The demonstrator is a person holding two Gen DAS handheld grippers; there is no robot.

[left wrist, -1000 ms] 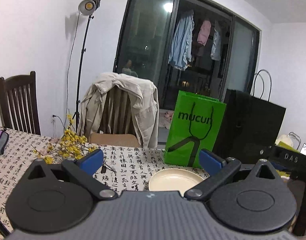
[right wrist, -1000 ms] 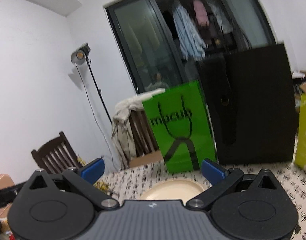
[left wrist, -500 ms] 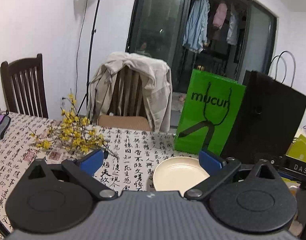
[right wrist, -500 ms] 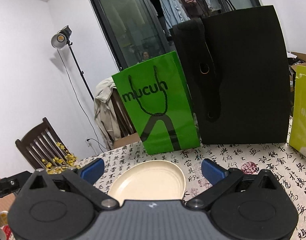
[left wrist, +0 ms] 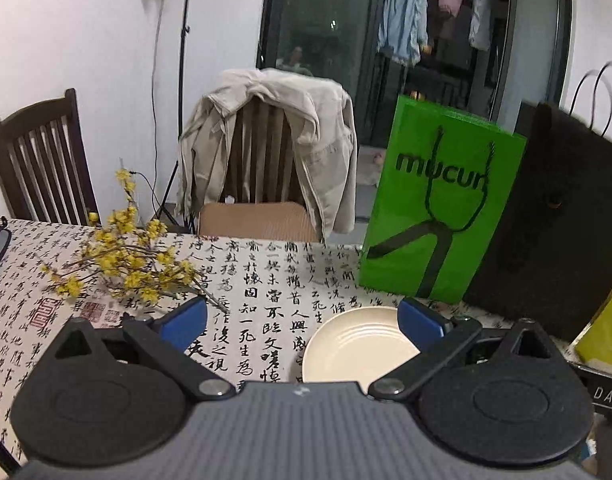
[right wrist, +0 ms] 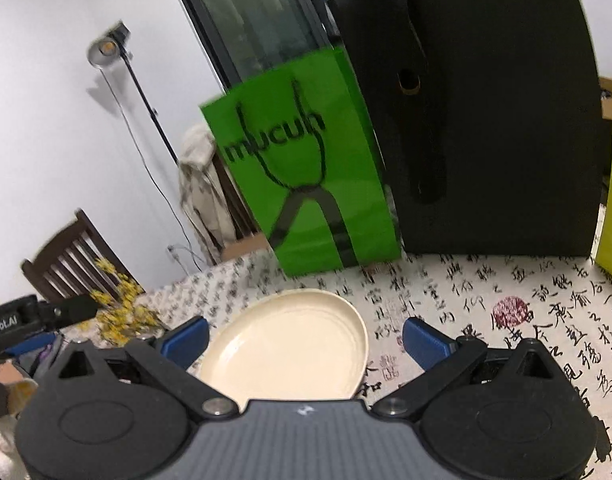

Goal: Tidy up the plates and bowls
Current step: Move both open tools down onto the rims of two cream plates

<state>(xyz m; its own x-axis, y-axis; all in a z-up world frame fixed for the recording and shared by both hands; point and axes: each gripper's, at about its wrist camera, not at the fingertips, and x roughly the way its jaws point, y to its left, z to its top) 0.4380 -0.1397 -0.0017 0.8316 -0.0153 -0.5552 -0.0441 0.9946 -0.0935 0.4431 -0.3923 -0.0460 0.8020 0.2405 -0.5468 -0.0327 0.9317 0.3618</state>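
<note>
A table covered in a white cloth printed with black calligraphy (left wrist: 266, 280) is filling the lower half of both views. A round cream plate (left wrist: 358, 346) is lying flat at lower centre. A sprig of yellow blossoms (left wrist: 126, 264) is lying at left. A green paper bag (left wrist: 438, 208) and a black paper bag (left wrist: 558, 220) are standing upright at right.

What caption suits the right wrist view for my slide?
Open right gripper poised over a cream plate before a green bag.
</note>
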